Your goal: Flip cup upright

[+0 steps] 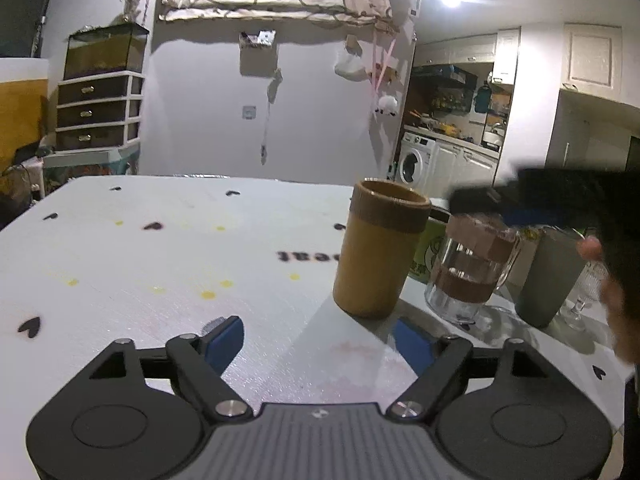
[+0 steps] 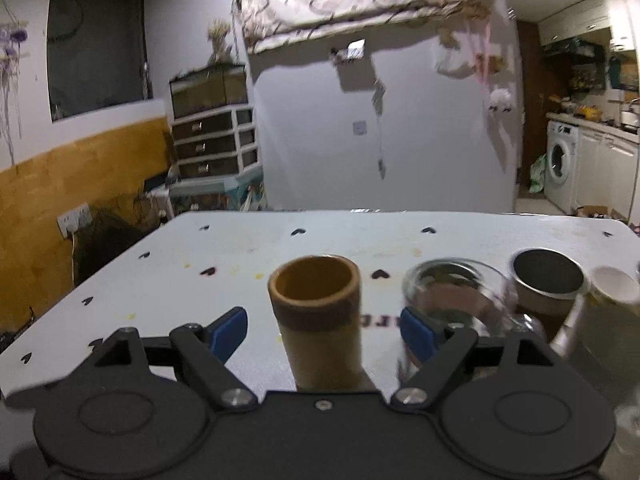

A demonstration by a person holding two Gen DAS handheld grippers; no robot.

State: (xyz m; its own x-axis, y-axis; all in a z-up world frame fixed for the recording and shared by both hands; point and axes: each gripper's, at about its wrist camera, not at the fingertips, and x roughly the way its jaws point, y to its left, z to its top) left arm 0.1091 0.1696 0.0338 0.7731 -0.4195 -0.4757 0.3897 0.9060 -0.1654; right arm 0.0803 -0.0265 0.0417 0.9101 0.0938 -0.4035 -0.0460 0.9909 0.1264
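Observation:
A tan bamboo-like cup (image 1: 378,252) with a darker band at its rim stands upright, mouth up, on the white table (image 1: 160,264). My left gripper (image 1: 320,340) is open and empty, low over the table, with the cup just ahead and to the right of its right finger. In the right wrist view the same cup (image 2: 318,320) stands upright between the open fingers of my right gripper (image 2: 324,330), which do not touch it. The right gripper also shows in the left wrist view as a dark blurred shape (image 1: 560,200) above the other cups.
To the cup's right stand a glass mug (image 1: 472,272), a grey metal cup (image 1: 548,276), a green-printed cup (image 1: 428,252) behind, and a stemmed glass (image 1: 584,296). In the right wrist view a white cup (image 2: 616,286) sits far right. A hand (image 1: 616,292) is at the right edge.

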